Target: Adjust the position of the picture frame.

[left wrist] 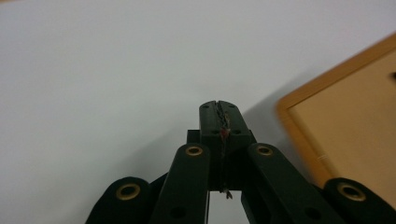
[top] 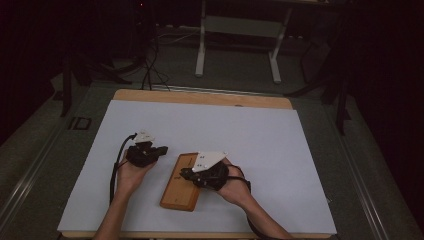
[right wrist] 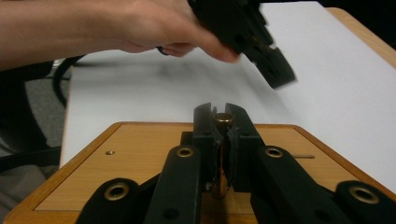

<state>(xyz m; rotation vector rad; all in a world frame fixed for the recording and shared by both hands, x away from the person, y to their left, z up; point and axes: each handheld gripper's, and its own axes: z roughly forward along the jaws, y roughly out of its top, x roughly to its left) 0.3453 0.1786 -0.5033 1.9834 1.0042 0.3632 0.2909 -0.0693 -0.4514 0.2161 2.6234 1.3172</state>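
Observation:
A flat wooden board (top: 176, 196) with a raised orange rim lies on the white sheet, near the front centre. My right gripper (top: 184, 175) hovers over its middle, shut on a small brass pin (right wrist: 223, 119) that stands between the jaws, above the board (right wrist: 140, 144). My left gripper (top: 162, 150) is just left of the board's far end, over bare sheet. In the left gripper view its jaws (left wrist: 219, 112) are pressed together with nothing clear between them, and the board's corner (left wrist: 345, 116) is at the right. The left hand and its gripper (right wrist: 275, 70) hang beyond the board.
The white sheet (top: 240, 135) covers most of the wooden table (top: 200, 97). A small screw (right wrist: 110, 152) and a thin slot (right wrist: 303, 157) mark the board's top. A white frame stand (top: 237, 30) and cables (top: 150, 65) are on the dark floor behind the table.

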